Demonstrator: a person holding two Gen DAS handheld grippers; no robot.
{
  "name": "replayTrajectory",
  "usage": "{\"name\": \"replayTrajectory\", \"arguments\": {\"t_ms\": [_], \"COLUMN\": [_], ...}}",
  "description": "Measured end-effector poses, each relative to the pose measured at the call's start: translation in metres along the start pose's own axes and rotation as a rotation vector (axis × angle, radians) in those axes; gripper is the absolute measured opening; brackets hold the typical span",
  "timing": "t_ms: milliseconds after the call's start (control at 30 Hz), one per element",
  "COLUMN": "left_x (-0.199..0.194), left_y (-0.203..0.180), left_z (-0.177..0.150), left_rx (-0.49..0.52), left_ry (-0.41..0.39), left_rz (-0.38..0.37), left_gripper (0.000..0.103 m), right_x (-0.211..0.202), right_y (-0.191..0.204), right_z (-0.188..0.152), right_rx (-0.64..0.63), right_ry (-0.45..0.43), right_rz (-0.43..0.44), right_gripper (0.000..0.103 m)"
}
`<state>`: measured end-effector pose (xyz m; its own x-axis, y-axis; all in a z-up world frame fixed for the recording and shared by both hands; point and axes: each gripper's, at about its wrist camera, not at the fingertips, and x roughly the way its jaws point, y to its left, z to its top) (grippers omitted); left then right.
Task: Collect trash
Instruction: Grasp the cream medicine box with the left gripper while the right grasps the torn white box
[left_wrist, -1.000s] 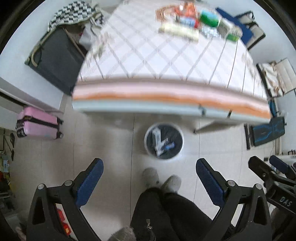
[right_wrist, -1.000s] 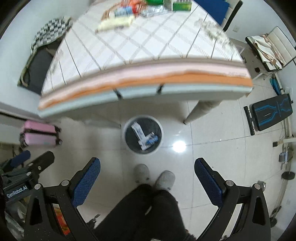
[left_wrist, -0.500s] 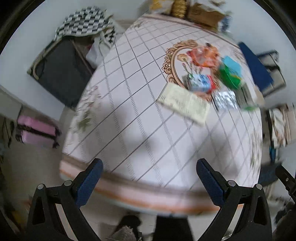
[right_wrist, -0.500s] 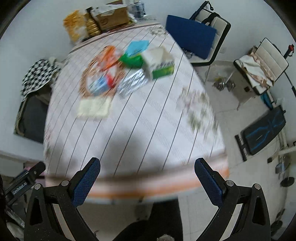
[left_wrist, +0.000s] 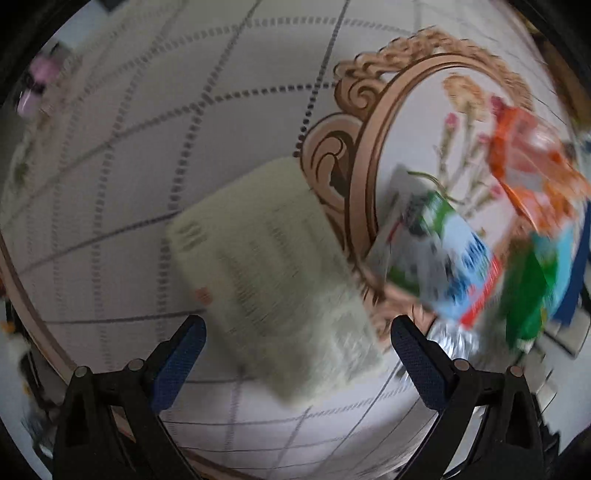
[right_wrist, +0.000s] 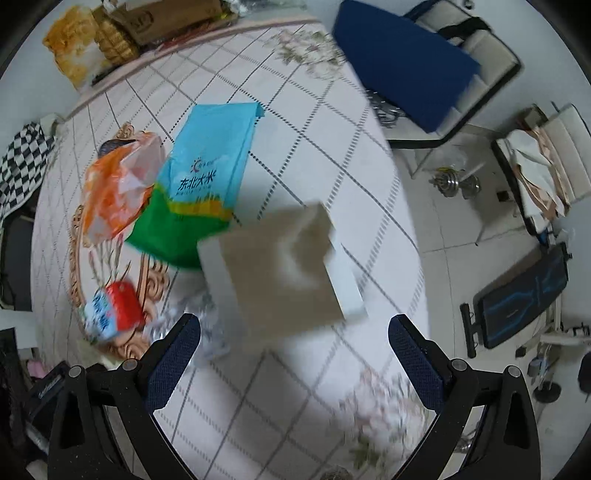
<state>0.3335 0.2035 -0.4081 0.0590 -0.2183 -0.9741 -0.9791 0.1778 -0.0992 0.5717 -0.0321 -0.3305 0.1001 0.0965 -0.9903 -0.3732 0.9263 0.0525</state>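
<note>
Trash items, lying on your table (right_wrist: 295, 110) with its white grid-patterned cloth:

1. Pale green printed paper sheet (left_wrist: 273, 273), flat and blurred, just ahead of your left claw (left_wrist: 295, 350), between its fingers' line of sight. Left claw: fingers wide apart, gripping nothing.
2. Blue, white and red carton (left_wrist: 443, 258), at 3 o'clock of the sheet, tilted; in the right view it (right_wrist: 110, 314) sits at 9 o'clock.
3. Crumpled silver foil wrapper (right_wrist: 207, 325), touching the left fingertip region of your right claw (right_wrist: 291, 347).
4. Beige-topped white cardboard box (right_wrist: 284, 269), just ahead of your right claw at 12 o'clock. Right claw: fingers wide apart, empty.
5. Blue and green plastic rice bag (right_wrist: 199, 184), at 11 o'clock of the box, one corner under or against it; which, you cannot tell.
6. Orange and white plastic bag (right_wrist: 114, 188), at 9 o'clock of the rice bag, touching it.

Surroundings: a dark blue chair (right_wrist: 406, 70) at 1 o'clock beyond the table edge; a black exercise bench (right_wrist: 524, 295) on the floor at 3 o'clock.
</note>
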Motion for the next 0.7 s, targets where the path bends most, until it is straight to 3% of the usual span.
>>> {"name": "replayTrajectory", "arguments": {"t_ms": [100,167,200,400,467,567,700], "left_x": [0.004,0.001,0.000,0.003,0.007,0.010,0.005], "left_y": [0.000,-0.003,-0.007,0.004,0.019,0.043,0.061], "left_z": [0.001,-0.003,-0.010,-0.064,-0.080,-0.089,-0.083], "left_rx": [-0.037,0.017,0.092,0.546,0.610,0.582,0.449], "left_ry": [-0.024,-0.044,-0.057,-0.105,-0.094,-0.077,-0.099], "left_rz": [0.037,0.088,0.123,0.270,0.283,0.242,0.175], "left_gripper": [0.100,0.091,0.086,0.086,0.086,0.086,0.087], "right_x": [0.022,0.039,0.046,0.053,0.049,0.044,0.048], "right_y": [0.008,0.011,0.012,0.007,0.003,-0.007,-0.015], "right_z": [0.015,0.021,0.024,0.014,0.000,-0.029,-0.066], "right_rx": [-0.034,-0.053,-0.065,-0.104,-0.134,-0.174,-0.200], "right_ry": [0.041,0.078,0.095,0.108,0.125,0.158,0.208], "right_rz": [-0.003,-0.012,-0.014,0.012,0.014,0.008,-0.006], "right_gripper": [0.103,0.103,0.103,0.090,0.089,0.089,0.090]}}
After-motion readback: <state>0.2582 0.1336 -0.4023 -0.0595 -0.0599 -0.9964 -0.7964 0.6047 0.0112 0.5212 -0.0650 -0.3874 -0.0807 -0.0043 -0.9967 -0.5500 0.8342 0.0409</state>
